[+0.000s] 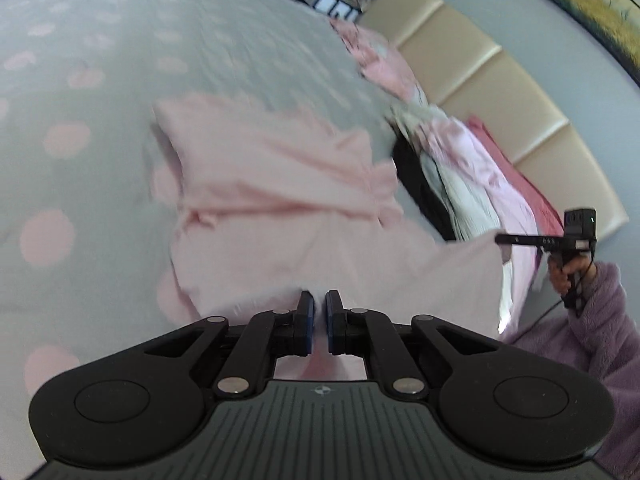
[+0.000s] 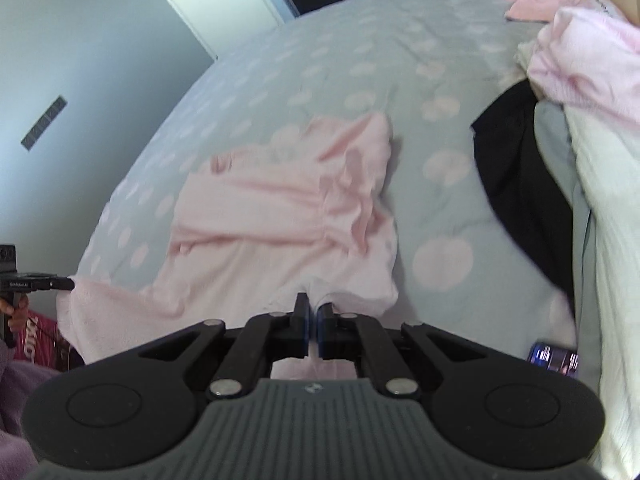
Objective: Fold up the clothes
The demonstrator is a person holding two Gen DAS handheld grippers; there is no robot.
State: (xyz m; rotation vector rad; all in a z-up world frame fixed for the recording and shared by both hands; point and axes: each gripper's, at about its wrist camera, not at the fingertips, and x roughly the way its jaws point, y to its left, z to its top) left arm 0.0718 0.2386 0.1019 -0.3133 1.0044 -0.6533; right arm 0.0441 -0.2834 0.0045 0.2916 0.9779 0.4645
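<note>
A pale pink fleece garment (image 1: 276, 200) lies crumpled on the bed, its near edge lifted. My left gripper (image 1: 319, 300) is shut on that near edge. My right gripper (image 2: 313, 307) is shut on the same garment (image 2: 280, 216) at another point of the near edge. In the left wrist view the right gripper (image 1: 500, 239) holds the cloth at far right. In the right wrist view the left gripper (image 2: 72, 282) holds the cloth's corner at far left.
The bed has a grey sheet with pink dots (image 1: 80, 80). A pile of clothes, black (image 2: 516, 184), white and pink (image 2: 592, 60), lies along the right. A padded beige headboard (image 1: 500, 92) stands behind. A phone (image 2: 554, 360) lies by the pile.
</note>
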